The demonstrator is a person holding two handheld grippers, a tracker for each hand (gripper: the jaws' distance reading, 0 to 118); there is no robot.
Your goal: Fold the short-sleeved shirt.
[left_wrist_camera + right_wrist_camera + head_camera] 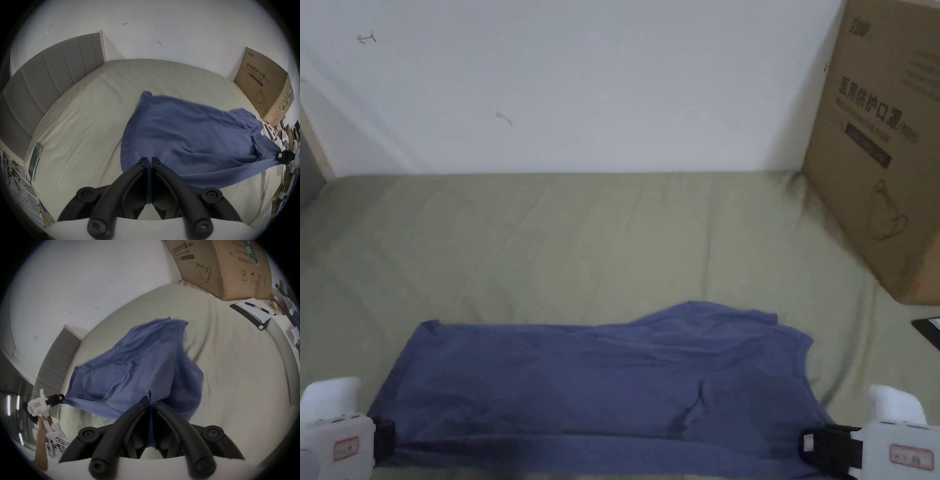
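Both grippers, left gripper (149,160) and right gripper (151,401), are clamped tight on the blue shirt's (600,381) near edge, stretched across the bed (581,237). I'd say fold's starting; next I'd carry that edge forward evenly.

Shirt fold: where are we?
Done: the blue shirt lies spread on the bed. In hand: left gripper and right gripper are each clamped on a near corner, the edge taut between them. Left: no finished fold is visible.
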